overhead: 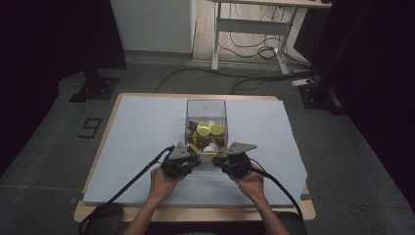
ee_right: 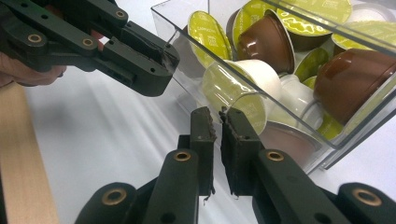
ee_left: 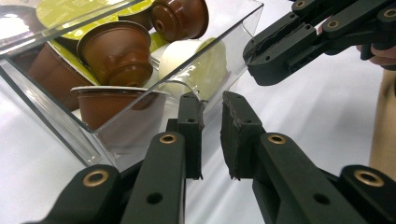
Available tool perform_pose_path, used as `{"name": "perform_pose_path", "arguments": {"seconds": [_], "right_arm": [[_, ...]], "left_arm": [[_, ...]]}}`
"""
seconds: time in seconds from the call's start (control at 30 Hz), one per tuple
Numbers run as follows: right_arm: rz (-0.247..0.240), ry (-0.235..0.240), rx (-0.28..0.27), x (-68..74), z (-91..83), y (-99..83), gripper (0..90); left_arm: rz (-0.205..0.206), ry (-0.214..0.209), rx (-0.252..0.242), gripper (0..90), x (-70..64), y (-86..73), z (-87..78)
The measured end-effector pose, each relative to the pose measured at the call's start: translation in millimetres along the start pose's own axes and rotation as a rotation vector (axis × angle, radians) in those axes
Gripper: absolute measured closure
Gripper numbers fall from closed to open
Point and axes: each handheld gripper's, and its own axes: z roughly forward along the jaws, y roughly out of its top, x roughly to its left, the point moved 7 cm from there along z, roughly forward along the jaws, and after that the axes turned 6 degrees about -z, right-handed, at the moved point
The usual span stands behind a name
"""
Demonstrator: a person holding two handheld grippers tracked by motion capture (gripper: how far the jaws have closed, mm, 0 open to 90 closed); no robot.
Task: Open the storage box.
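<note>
A clear plastic box (overhead: 206, 108) stands in the middle of the table and holds brown, white and green-lidded coffee capsules (overhead: 210, 129). Both grippers meet at its near bottom edge. In the left gripper view my left gripper (ee_left: 212, 100) has its jaws almost together, pinching the box's thin clear wall (ee_left: 56, 119) below a brown capsule (ee_left: 116, 51). My right gripper (ee_right: 218, 113) is shut the same way on the box's edge (ee_right: 163, 18), beside a white capsule (ee_right: 243, 79). Each view shows the other gripper's tip against the box: right (ee_left: 254, 60), left (ee_right: 166, 65).
The box sits on a pale mat (overhead: 142, 132) that covers a wooden table whose edge (overhead: 195, 214) shows at the front. Behind the table the floor holds cables (overhead: 254, 49), a desk frame and dark stand bases (overhead: 95, 88).
</note>
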Motion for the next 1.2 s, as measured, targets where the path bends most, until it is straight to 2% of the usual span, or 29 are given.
{"name": "perform_pose_path", "arguments": {"seconds": [0.4,0.9,1.2], "right_arm": [[-0.025,-0.002,0.013,12.1,-5.4,-3.2,81.7],[-0.027,0.029,0.007,26.3,-14.0,-8.8,81.4],[-0.022,0.04,0.015,31.9,-16.5,-14.3,80.7]], "left_arm": [[0.004,-0.012,-0.002,77.8,-9.5,-6.9,-6.8],[0.002,-0.037,-0.008,77.8,-21.8,-15.0,-15.0],[0.01,-0.055,0.013,77.7,-29.1,-21.0,-16.4]]}}
